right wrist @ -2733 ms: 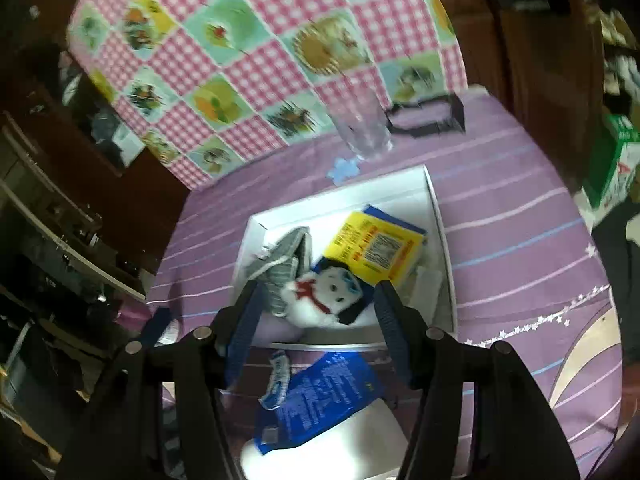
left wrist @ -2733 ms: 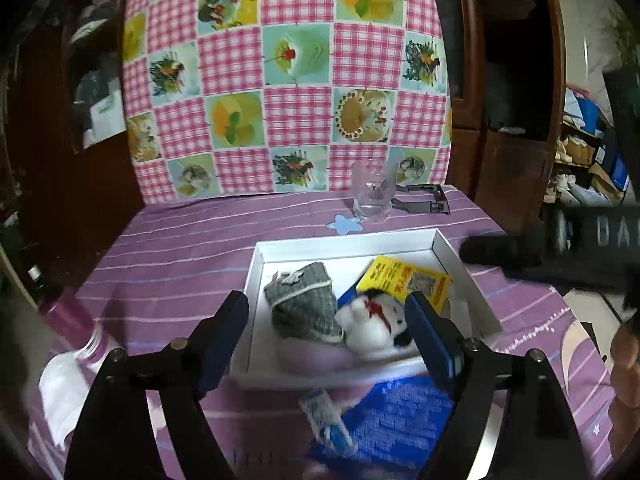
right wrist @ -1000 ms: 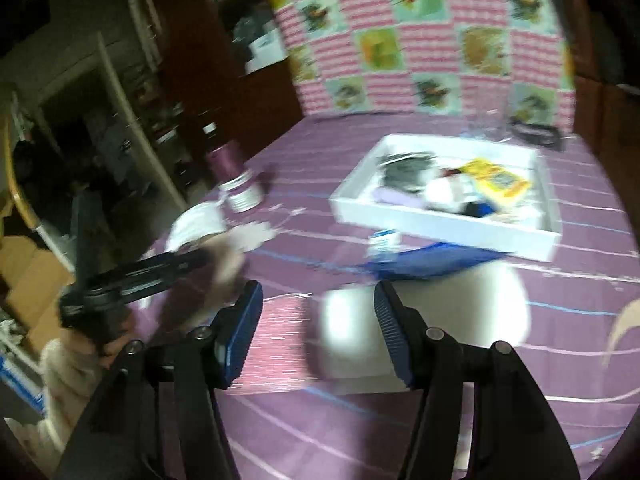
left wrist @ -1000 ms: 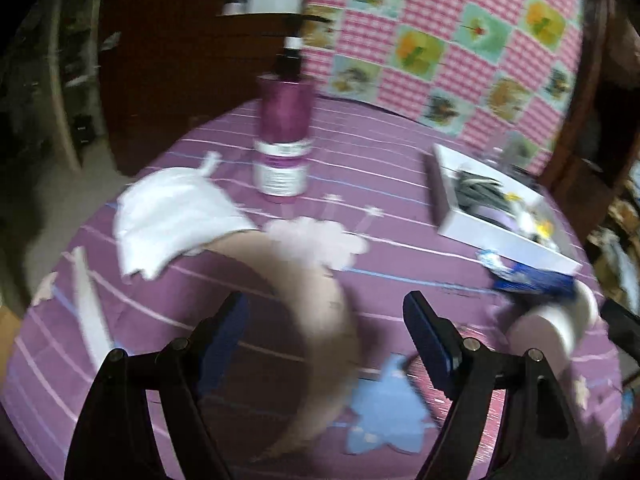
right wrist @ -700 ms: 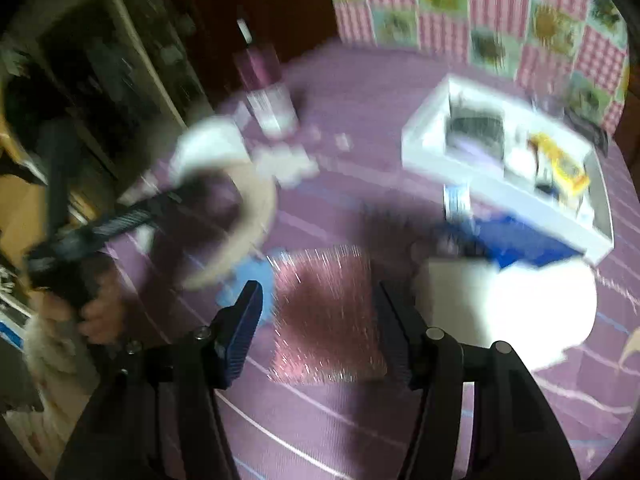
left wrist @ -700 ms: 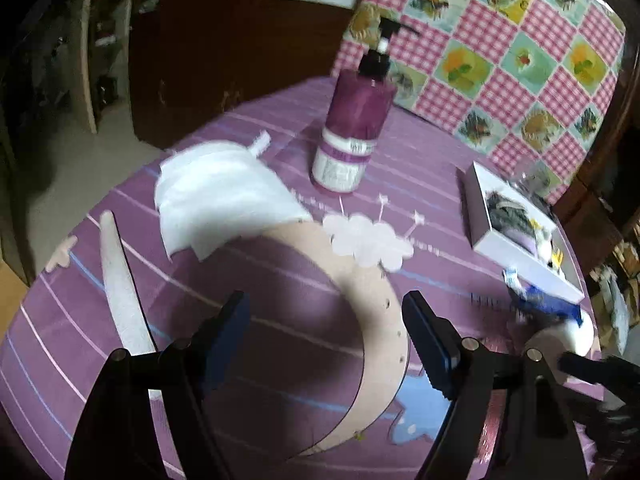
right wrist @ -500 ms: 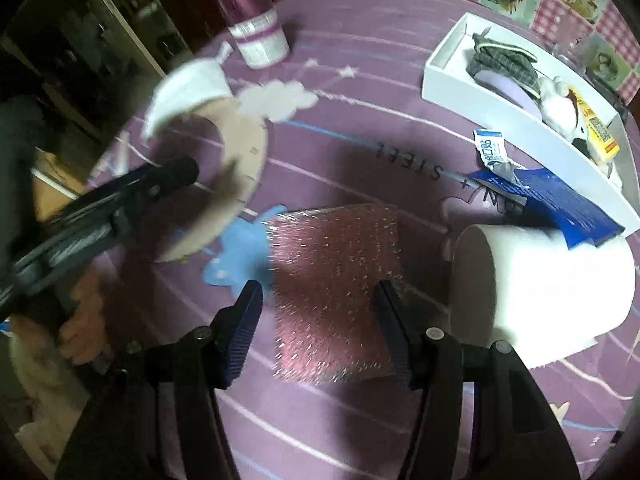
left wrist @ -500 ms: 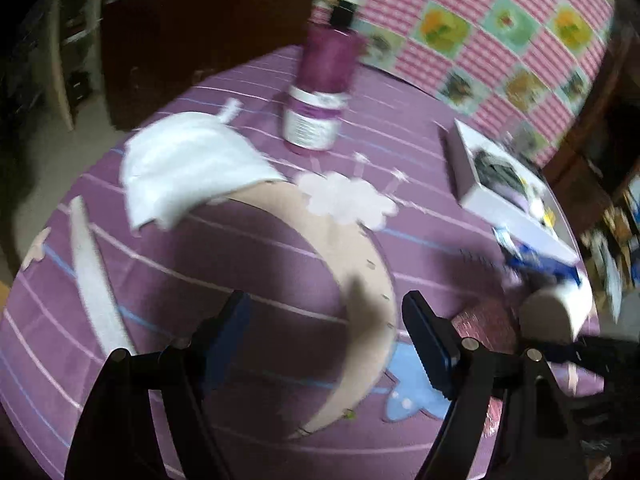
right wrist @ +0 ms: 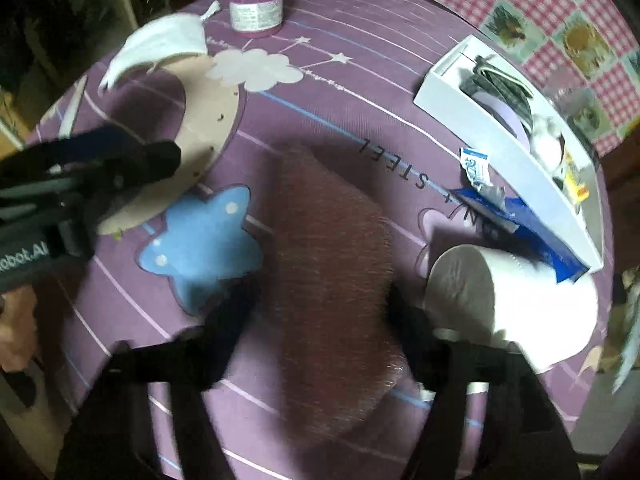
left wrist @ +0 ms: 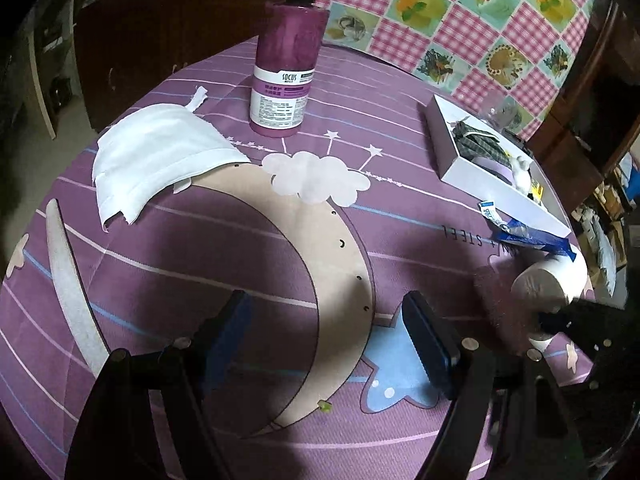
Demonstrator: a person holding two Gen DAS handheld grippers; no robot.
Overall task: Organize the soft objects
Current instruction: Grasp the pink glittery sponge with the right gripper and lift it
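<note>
A fuzzy pink cloth (right wrist: 332, 280) lies on the purple tablecloth, blurred, right between the open fingers of my right gripper (right wrist: 320, 312); whether the fingers touch it I cannot tell. It shows at the right of the left wrist view (left wrist: 500, 300). My left gripper (left wrist: 328, 328) is open and empty, low over the moon print. A white cloth (left wrist: 160, 156) lies crumpled at the far left. A white box (left wrist: 500, 188) at the right holds a grey plaid pouch (left wrist: 480, 144) and a small white plush (right wrist: 544, 140).
A purple pump bottle (left wrist: 286, 76) stands at the back. A white paper roll (right wrist: 512, 304) lies beside the pink cloth, with a blue packet (right wrist: 532, 236) and a small sachet (right wrist: 476, 168) against the box. A checked cloth (left wrist: 460, 20) hangs behind the table.
My right gripper has dropped closer onto the pink cloth, which now fills the gap between its fingers. My left gripper has shifted slightly over the moon print.
</note>
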